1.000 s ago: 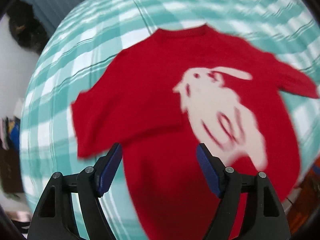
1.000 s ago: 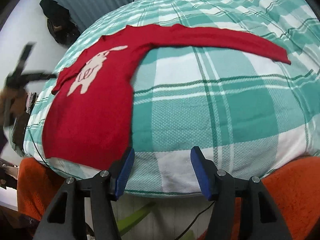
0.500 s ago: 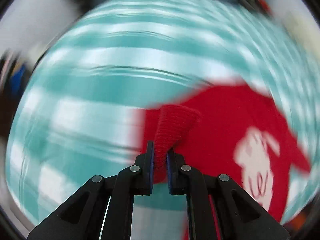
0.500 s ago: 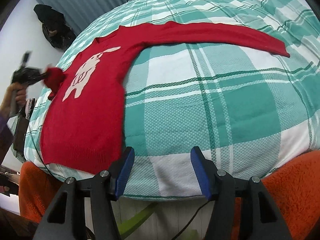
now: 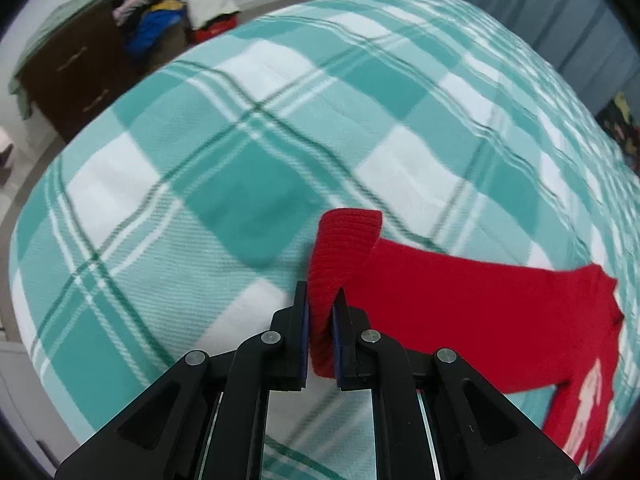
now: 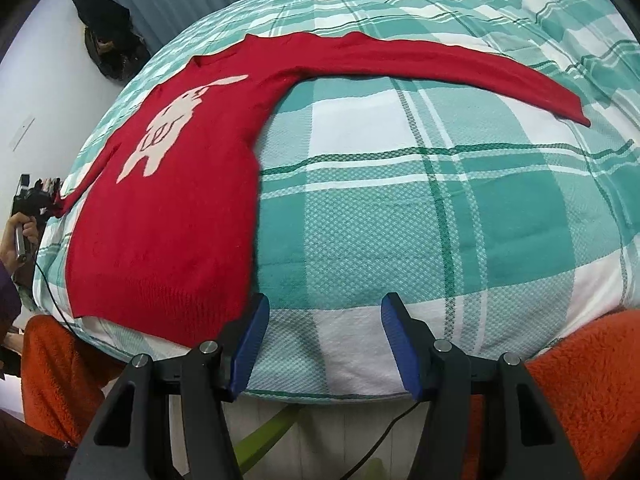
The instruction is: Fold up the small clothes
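My left gripper (image 5: pixel 320 312) pinches the ribbed cuff (image 5: pixel 344 248) of a red knitted sweater with a pale rabbit motif (image 6: pixel 168 216), spread flat on the teal-and-white checked bedspread (image 6: pixel 440 220). My right gripper (image 6: pixel 324 344) hovers wide apart, holding nothing, at the bed's near edge.

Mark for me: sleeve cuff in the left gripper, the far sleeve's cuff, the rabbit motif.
gripped cuff (image 5: pixel 344 256), left wrist view, ribbed end above the closed pads.
far cuff (image 6: pixel 576 114), right wrist view, sleeve tip lying flat.
rabbit motif (image 6: pixel 172 128), right wrist view, rabbit's body.
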Motion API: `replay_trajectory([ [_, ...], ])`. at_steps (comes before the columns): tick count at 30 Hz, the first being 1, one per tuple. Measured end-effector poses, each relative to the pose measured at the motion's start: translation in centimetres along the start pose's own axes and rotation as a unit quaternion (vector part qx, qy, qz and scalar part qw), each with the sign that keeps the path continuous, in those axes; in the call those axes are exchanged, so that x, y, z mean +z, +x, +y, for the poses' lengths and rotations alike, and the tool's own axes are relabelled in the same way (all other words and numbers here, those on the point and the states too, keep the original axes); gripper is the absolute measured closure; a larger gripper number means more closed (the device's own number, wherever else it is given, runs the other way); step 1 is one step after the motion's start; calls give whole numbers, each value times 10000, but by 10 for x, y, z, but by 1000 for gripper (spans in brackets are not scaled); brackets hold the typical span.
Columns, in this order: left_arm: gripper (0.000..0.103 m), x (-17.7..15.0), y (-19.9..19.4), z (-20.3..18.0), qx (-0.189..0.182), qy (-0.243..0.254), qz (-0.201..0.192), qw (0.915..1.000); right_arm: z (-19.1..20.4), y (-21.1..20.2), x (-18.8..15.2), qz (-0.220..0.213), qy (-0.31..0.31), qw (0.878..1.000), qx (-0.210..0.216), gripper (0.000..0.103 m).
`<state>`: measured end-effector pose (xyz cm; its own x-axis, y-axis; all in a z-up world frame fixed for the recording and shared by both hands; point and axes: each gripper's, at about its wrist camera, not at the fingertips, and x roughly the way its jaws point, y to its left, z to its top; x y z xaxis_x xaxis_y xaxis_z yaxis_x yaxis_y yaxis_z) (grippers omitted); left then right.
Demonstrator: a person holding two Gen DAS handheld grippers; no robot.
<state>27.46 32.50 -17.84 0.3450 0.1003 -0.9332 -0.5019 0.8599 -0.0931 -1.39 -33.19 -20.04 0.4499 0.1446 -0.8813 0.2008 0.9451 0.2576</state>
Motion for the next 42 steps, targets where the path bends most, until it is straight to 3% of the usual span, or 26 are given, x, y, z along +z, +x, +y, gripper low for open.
replay_trajectory([
  [3,96,3,21,21,205,-236,249,9992,-3,1,1,-4,103,9999,-20,45],
  [7,94,-1,21,17,346,-192,174,9991,-5,2,2,-3,151,9999,-36,45],
  [10,66,-8,11,12,489,-49,147,9987,-7,-3,2,-103,175,9998,-40,44],
  [11,39,-11,4,12,520,-46,123,9986,-8,-5,1,-146,217,9996,-46,42],
  [12,27,-18,-10,12,528,-23,-19,9986,-11,-7,0,-203,293,9993,-69,33],
  [14,26,-38,-40,7,450,174,-389,9981,-14,-12,0,-315,402,9986,-116,25],
  [18,23,-85,-79,-17,89,656,-685,9955,-8,-22,2,-584,289,9975,-274,23],
  [22,16,-157,-111,-63,-830,1079,-818,9873,29,-22,5,-920,-573,9939,-191,23],
  [25,15,-190,-114,-118,-1223,1607,-752,9765,57,-16,14,-1221,-1241,9846,-182,23],
  [27,15,-200,-114,-155,-1237,1988,-831,9686,65,-11,29,-1414,-1481,9784,-301,23],
  [30,15,-204,-117,-200,-1126,2252,-1118,9613,56,-14,58,-1685,-1299,9755,-554,23],
  [33,15,-193,-107,-228,-980,2178,-1269,9627,38,-25,88,-1880,-892,9760,-639,23],
  [38,15,-195,-76,-239,-658,2032,-1343,9676,10,-24,132,-2341,-579,9660,-932,17],
  [40,11,-199,-49,-236,-414,2052,-1206,9704,-2,-10,148,-2428,-485,9635,-1014,16],
  [42,1,-207,-27,-229,-405,2048,-1212,9704,-16,16,157,-2473,-464,9612,-1132,11],
])
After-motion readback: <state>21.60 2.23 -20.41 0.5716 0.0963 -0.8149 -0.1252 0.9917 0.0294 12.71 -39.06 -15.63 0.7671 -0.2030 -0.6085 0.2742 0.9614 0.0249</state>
